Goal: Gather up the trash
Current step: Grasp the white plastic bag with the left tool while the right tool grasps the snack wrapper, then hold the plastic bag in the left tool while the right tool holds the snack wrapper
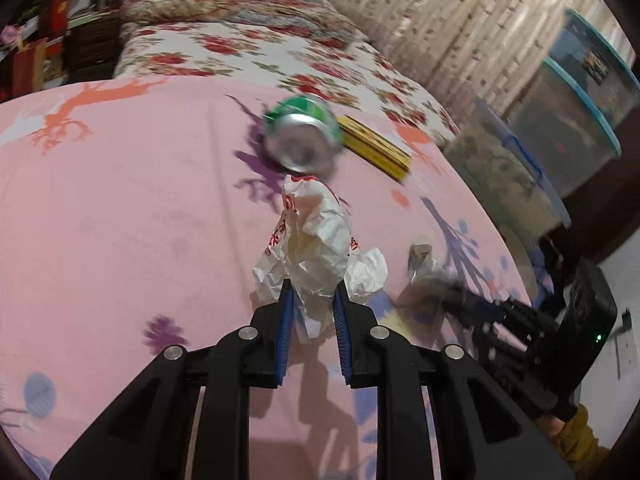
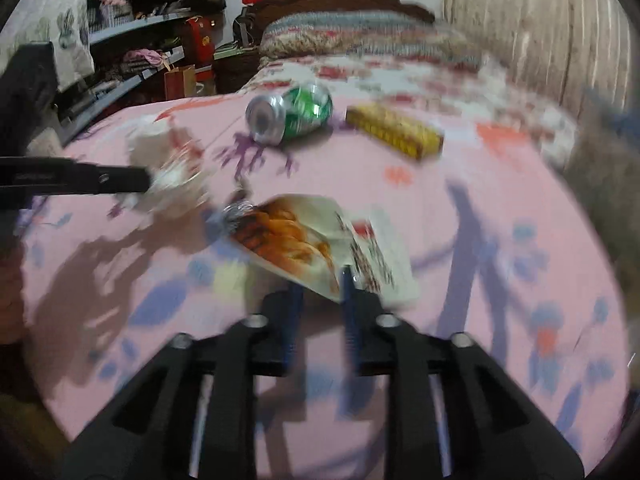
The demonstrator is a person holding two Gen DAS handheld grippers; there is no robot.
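The left claw [image 1: 313, 294] pinches a crumpled white plastic bag with red print [image 1: 312, 236], its blue pads pressed into the bag's lower folds at the centre of the left wrist view. The bag stands up from the pink bedspread [image 1: 120, 208]; whether its lower edge touches the cloth is unclear. To carry it well, the pinch should stay firm and the lift go straight up, since thin film slips easily and only a little of it sits between the pads.

The right claw [image 2: 322, 280] is partly spread at the lower centre of the right wrist view. A snack packet showing fried food [image 2: 316, 244] lies flat just ahead, its near edge between the fingers, but the blur hides whether the pads press on it. A flat packet gives little to bite, so catching that near edge, or a raised corner, looks the best approach.

Further up the bedspread lie a green drink can [image 2: 294, 114] on its side and a yellow box [image 2: 394, 132] just beside it, both well apart from the claws. Nothing blocks them. No bin or trash bag for drop-off shows in either view. Clear storage tubs with blue lids [image 1: 568, 120] stand beside the bed at the right of the left wrist view.
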